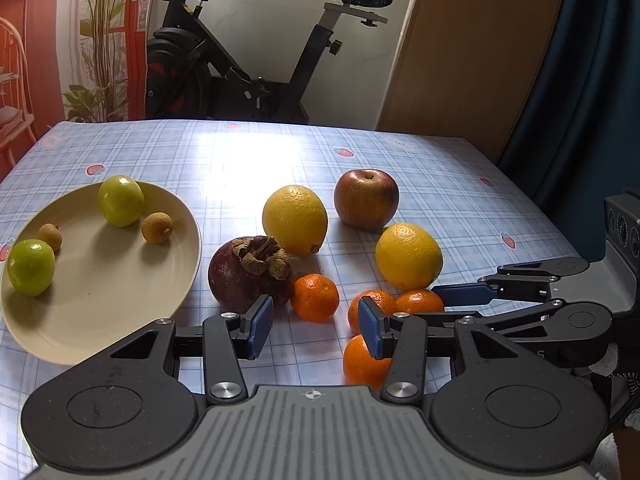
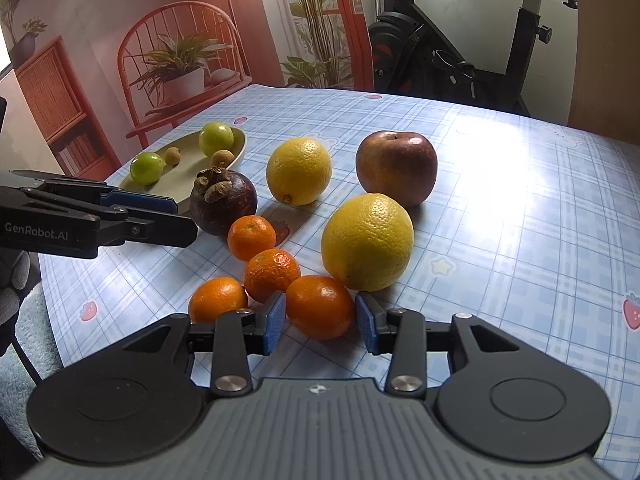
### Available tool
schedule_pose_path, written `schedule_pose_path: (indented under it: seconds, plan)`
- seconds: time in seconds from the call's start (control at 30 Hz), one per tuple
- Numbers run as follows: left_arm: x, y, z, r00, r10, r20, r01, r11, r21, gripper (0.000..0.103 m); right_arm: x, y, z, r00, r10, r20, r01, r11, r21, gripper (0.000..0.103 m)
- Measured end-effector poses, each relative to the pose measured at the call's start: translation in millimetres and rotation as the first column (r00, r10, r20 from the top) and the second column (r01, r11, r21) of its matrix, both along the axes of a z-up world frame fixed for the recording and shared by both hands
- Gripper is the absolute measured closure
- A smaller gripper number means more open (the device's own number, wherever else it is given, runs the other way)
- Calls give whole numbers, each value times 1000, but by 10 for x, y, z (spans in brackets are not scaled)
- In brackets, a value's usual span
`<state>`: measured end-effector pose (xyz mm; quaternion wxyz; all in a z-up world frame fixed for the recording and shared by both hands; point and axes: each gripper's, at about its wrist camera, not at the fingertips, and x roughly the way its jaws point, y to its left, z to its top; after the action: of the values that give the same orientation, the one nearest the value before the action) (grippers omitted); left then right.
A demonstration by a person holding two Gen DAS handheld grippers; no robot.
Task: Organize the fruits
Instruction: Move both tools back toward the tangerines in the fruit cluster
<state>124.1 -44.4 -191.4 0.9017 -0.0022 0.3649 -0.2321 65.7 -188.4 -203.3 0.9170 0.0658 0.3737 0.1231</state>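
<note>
On the plaid tablecloth [image 1: 440,168], near the table's left edge, sat a beige plate [image 1: 100,292] holding two green fruits [image 1: 121,201] [image 1: 31,267] and two small brown longans [image 1: 157,228] [image 1: 50,237]. Just beside the plate's right rim stood a dark mangosteen [image 1: 246,276] with a dried brown calyx. Behind it lay a lemon [image 1: 295,219], and further toward the far edge a red apple [image 1: 366,199]. A second lemon [image 1: 408,256] lay in front of the apple, nearer the front edge.

Four mandarins were clustered toward the front edge. One [image 1: 315,298] sat just beside the mangosteen, apart from the other three. The left gripper [image 1: 315,326] hovered low over the cloth with its blue pads spread wide and nothing between them; the lone mandarin lay just ahead of the gap, while another mandarin [image 1: 362,362] showed partly behind its right finger.

The right gripper [image 2: 320,322] was released too, its pads on either side of the nearest mandarin [image 2: 320,306]; a slim gap showed on the left side, and whether the right pad touched I could not tell. Two more mandarins [image 2: 272,274] [image 2: 218,299] crowded just beside that one on the left, and the near lemon [image 2: 367,242] sat right behind it. From the right wrist view the left gripper's fingers [image 2: 136,204] reached in from the left edge, toward the mangosteen [image 2: 223,204].

An exercise bike [image 1: 256,60] stood beyond the far edge.
</note>
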Motion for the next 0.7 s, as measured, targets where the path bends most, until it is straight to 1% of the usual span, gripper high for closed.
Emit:
schedule_pose_path:
  seconds: [0.2,0.43,0.5,0.7]
  plan:
    - [-57,-77,-78,999,-46,-25,46,999,-9,54,-39,-66,4,1000,3,2,-3,1000,4,63]
    - [-75,-246,-259,993,-93,-72,94,995,16,54,-132,-207,-3,999,-35,2,35,999,22,63]
    - [-62,-265,-302,992,-96,-83,97,995,3,52,-147,-226,-11,999,-39,4,39,999,28,63]
    - [-34,-352,-354,989,-122,-89,123,992,10,54,-138,-229,-8,999,-49,6,49,998,36,63]
